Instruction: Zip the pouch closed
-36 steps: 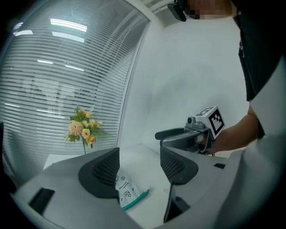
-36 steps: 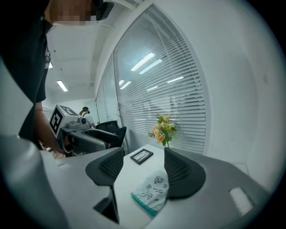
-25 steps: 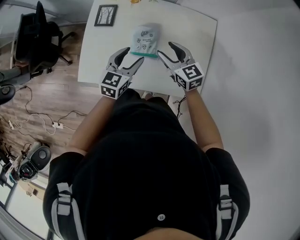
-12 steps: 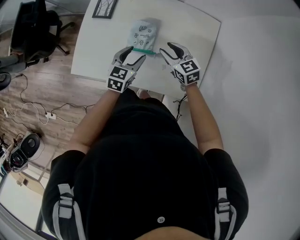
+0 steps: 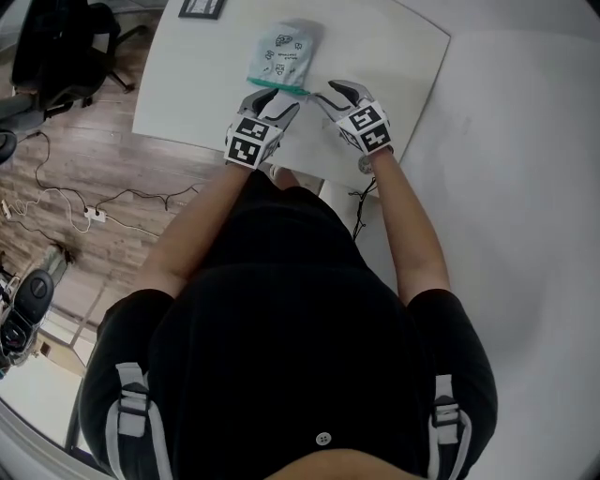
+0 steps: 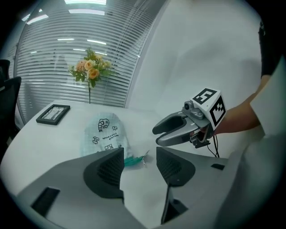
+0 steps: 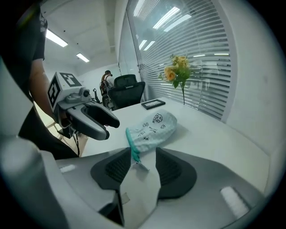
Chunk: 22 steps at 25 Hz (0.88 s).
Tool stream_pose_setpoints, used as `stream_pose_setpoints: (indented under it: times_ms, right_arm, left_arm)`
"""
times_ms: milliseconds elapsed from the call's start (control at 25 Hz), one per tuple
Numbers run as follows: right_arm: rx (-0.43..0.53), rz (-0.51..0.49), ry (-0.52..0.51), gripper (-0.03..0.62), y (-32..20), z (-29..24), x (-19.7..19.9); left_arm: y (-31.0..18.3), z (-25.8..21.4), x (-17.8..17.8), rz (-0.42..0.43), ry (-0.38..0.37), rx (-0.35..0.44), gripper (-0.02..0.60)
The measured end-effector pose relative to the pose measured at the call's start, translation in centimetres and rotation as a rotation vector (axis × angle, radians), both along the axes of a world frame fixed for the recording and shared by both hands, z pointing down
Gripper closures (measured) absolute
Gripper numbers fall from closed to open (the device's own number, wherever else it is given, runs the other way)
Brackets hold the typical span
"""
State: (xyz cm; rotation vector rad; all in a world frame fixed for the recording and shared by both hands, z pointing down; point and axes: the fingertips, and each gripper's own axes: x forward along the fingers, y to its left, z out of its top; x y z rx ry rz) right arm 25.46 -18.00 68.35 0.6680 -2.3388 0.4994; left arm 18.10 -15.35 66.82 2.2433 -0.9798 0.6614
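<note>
A pale blue printed pouch lies on the white table, its teal zipper edge toward me. My left gripper hovers at the zipper's left end and my right gripper at its right end. Both sets of jaws have just been closing but still stand open. In the left gripper view the teal zipper and its pull show in the gap of my left gripper, untouched by the pads. In the right gripper view the zipper's end and pull tab lie between the jaws of my right gripper, not pinched.
A black picture frame lies at the table's far left corner. A stem of flowers stands behind the pouch by the window blinds. An office chair and cables are on the wood floor to the left. The table's near edge is just under my wrists.
Both grippers have sunk and moved in toward the pouch's zipper edge. Their jaws stand narrower than a second ago. The pouch has not moved on the table.
</note>
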Motion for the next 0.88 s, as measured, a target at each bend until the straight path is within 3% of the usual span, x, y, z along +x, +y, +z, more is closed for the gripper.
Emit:
stream_pose_setpoints:
  times_ms: [480, 720, 880]
  right_arm:
    - [-0.019, -0.168, 0.176, 0.418, 1.7, 6.3, -0.6]
    - [0.022, -0.211, 0.219, 0.469, 1.8, 7.2, -1.3]
    - [0.027, -0.227, 0.234, 0.544, 2.0, 7.5, -1.5]
  left_arm:
    - [1.1, 3.8, 1.3, 0.012, -0.053, -0.077, 0.394]
    - [1.6, 5.3, 2.1, 0.042, -0.069, -0.115, 0.397]
    - [1.9, 6.2, 2.7, 0.056, -0.079, -0.138, 0.397]
